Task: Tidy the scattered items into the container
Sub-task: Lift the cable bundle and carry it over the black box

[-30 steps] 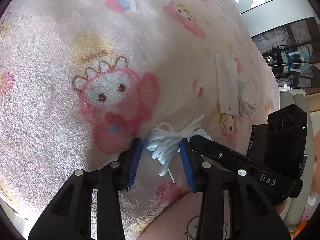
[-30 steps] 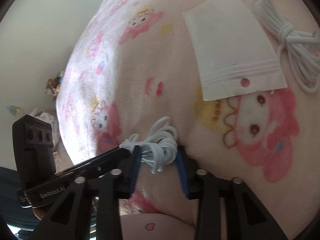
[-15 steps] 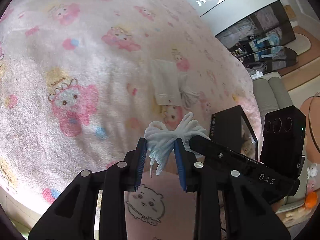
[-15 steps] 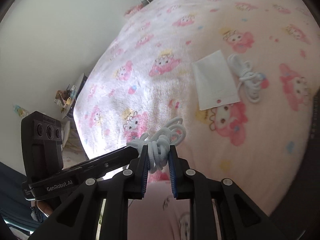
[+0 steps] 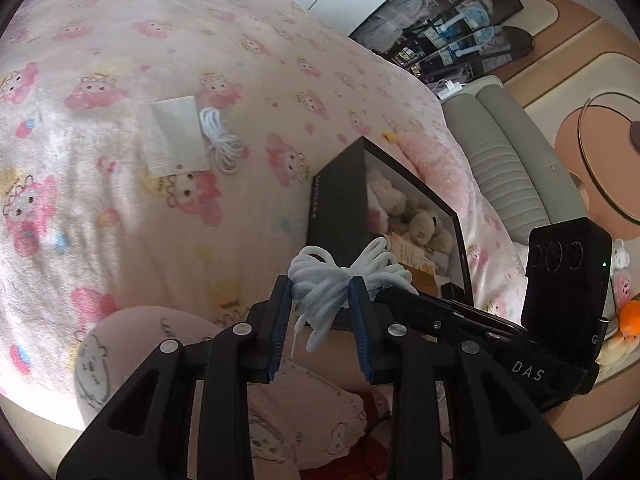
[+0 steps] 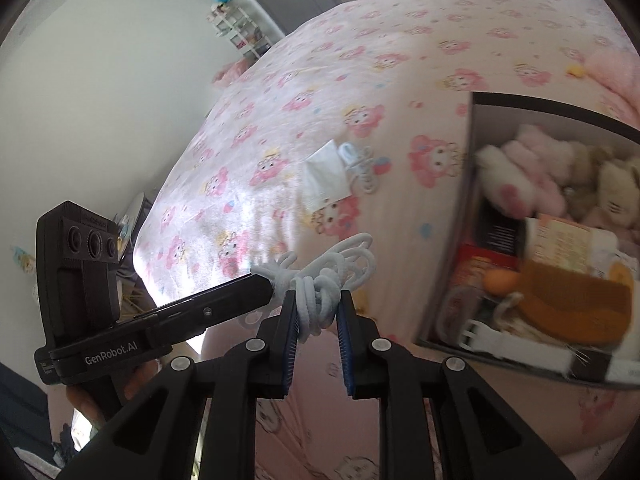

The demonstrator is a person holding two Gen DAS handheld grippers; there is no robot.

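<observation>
A wide bed (image 5: 240, 60) fills most of the room, spread with a pink fleece blanket (image 6: 400, 60) printed with cartoon faces. At ten o'clock stands a plain white wall (image 6: 100, 80) — a small white shelf rack (image 6: 236, 28) sits against it. At two o'clock, a grey padded bench (image 5: 500, 168) on a peach-and-cream floor mat (image 5: 568, 92), daylight bright.
</observation>
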